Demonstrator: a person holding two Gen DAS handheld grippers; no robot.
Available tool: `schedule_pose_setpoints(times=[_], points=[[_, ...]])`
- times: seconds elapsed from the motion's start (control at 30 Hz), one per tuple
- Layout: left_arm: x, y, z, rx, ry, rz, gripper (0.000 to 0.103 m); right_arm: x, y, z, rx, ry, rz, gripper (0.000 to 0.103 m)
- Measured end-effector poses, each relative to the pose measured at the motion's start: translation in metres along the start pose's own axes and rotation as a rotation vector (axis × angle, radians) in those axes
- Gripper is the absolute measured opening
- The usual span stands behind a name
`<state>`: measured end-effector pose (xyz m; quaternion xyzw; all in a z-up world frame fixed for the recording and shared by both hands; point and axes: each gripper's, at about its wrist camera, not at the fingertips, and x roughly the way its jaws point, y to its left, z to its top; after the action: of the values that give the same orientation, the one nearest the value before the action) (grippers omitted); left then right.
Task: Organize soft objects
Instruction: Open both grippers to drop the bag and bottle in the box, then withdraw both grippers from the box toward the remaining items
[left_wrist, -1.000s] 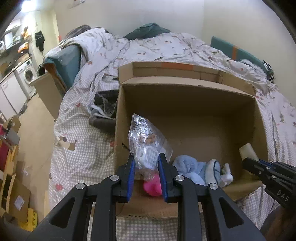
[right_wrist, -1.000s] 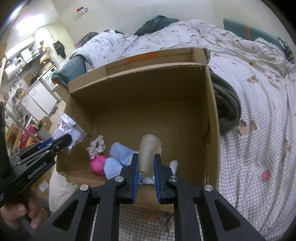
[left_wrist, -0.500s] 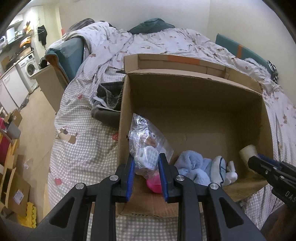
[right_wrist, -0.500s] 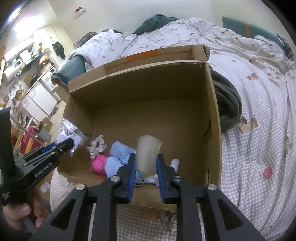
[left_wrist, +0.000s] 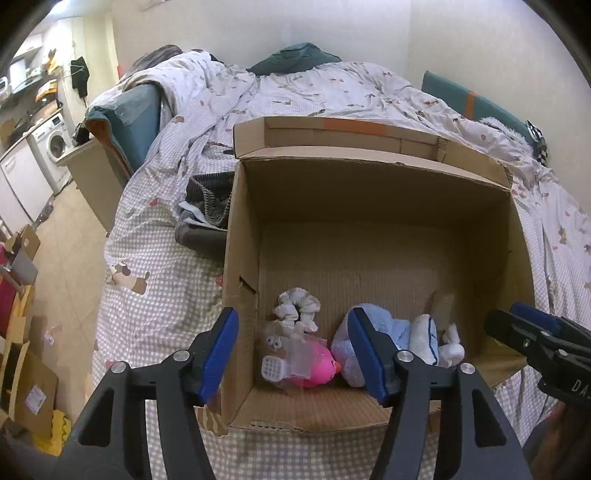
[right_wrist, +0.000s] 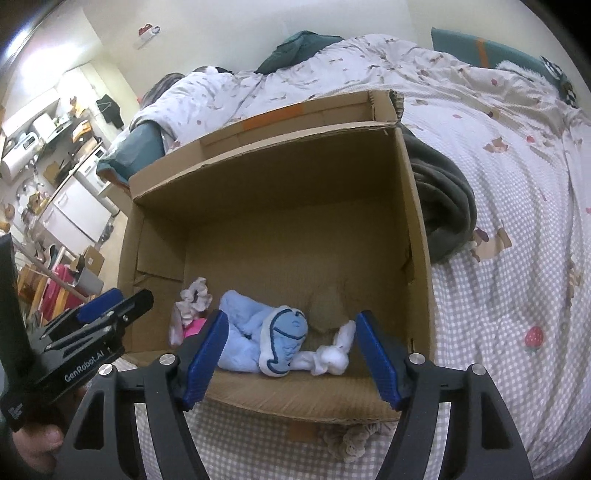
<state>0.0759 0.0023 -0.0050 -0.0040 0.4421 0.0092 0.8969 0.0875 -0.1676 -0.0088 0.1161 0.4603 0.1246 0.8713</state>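
An open cardboard box (left_wrist: 369, 158) stands on the bed. On its floor lie a white scrunchie (left_wrist: 295, 306), a pink toy (left_wrist: 319, 369), a blue plush (left_wrist: 373, 328) and a small white bunny (left_wrist: 452, 343). A clear bag with a small toy (left_wrist: 284, 354) rests on the pink toy. My left gripper (left_wrist: 291, 314) hangs over the box's near left corner, jaws opening, nothing between the pads. My right gripper (right_wrist: 292, 315) hovers over the near edge, jaws opening and empty. Beyond it a beige soft piece (right_wrist: 327, 310) lies beside the blue plush (right_wrist: 251, 328).
Dark grey clothes (left_wrist: 207, 214) lie against the box's left side and a dark blanket (right_wrist: 443, 199) against its right. A checked bedspread (right_wrist: 498, 295) surrounds the box. A knotted fabric piece (right_wrist: 354, 439) sticks out under the front edge. Cardboard boxes (left_wrist: 26, 384) crowd the floor at left.
Both grippers have opened. The clear bag dropped from the left jaws onto the pink toy. The beige piece fell from the right jaws to the box floor.
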Motion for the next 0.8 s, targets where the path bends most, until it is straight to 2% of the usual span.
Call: schedule_pose_setpoints(times=[0.4,0.5,0.8], points=[[-0.003,-0.002,-0.003,0.002,0.0,-0.008,0.059,0.0,0.003,-0.001,-0.014,0.005,-0.003,0.075],[-0.006,-0.006,-0.008,0.028,0.006,-0.018,0.059,0.0,0.003,-0.001,-0.013,0.005,-0.004,0.075],[-0.028,-0.005,-0.016,0.061,-0.032,-0.005,0.059,-0.004,-0.002,-0.006,0.005,0.01,-0.027,0.075]])
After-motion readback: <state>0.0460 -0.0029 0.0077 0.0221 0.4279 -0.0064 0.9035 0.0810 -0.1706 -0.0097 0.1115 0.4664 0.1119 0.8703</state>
